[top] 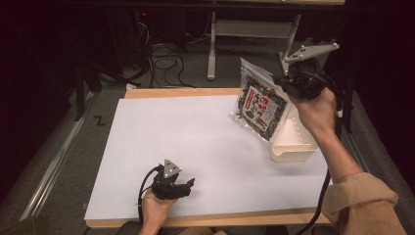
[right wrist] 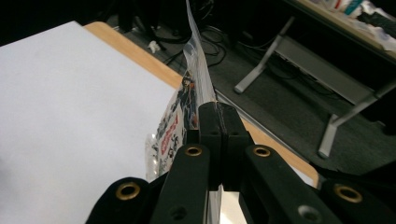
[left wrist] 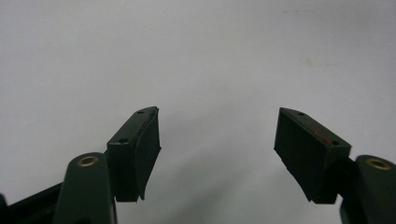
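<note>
**Clear-plastic snack bag held above a white bin**

Clear plastic forms the snack bag point(top: 258, 102), whose dark contents and red-and-white label show through its front face. The bag hangs tilted in the air, its lower corner just above the near-left rim of the white bin point(top: 293, 147), which stands at the right edge of the counter point(top: 195, 147). The upper right edge of the bag is pinched by the right gripper point(top: 288, 81), raised above and behind the bin; in the right gripper view its two black jaws are pressed together on the thin film of the bag point(right wrist: 187, 107), which rises edge-on from between them. The person's right hand point(top: 318, 110) wraps the body of this gripper directly over the bin, a tan sleeve point(top: 364, 200) covering the forearm on the near side of the bin, and a grey three-cornered plate point(top: 311, 50) tops the tool.

The counter is a wooden board covered by a pale sheet. Well to the left of the bin and nearer the person, at the front edge of the counter, the left gripper point(top: 188, 185) rests low over the sheet in the left hand point(top: 156, 208). In the left gripper view its jaws stand spread, with bare pale surface between the pads point(left wrist: 147, 149).

Beyond the bin, past the far edge of the counter, dark floor carries loose cables point(top: 164, 61) and a grey metal table leg point(top: 212, 49).
</note>
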Available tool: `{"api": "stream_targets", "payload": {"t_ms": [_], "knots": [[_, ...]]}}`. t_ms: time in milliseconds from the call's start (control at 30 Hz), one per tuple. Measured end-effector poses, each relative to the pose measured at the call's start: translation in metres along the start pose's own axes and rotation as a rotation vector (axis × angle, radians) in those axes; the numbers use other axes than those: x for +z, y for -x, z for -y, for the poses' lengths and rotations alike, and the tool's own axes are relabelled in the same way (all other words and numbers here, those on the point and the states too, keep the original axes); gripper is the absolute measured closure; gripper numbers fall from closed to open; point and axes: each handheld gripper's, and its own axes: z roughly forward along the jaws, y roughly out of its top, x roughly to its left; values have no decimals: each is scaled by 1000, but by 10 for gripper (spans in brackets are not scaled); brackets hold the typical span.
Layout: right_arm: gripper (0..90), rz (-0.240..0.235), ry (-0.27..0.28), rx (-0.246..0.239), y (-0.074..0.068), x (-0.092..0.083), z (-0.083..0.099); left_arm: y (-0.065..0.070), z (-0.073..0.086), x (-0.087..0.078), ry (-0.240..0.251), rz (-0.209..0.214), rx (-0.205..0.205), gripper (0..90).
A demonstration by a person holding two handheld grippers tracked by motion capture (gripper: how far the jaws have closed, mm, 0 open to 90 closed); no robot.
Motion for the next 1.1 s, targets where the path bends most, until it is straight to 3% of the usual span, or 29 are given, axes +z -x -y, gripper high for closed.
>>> {"api": "stream_targets", "payload": {"t_ms": [700, 1100], "knots": [[900, 148, 1, 146, 58, -7, 24, 1, 0, 0, -1, 3, 3, 308], [900, 200, -26, 185, 80, 1, 43, 2, 1, 1, -2, -1, -1, 307]]}}
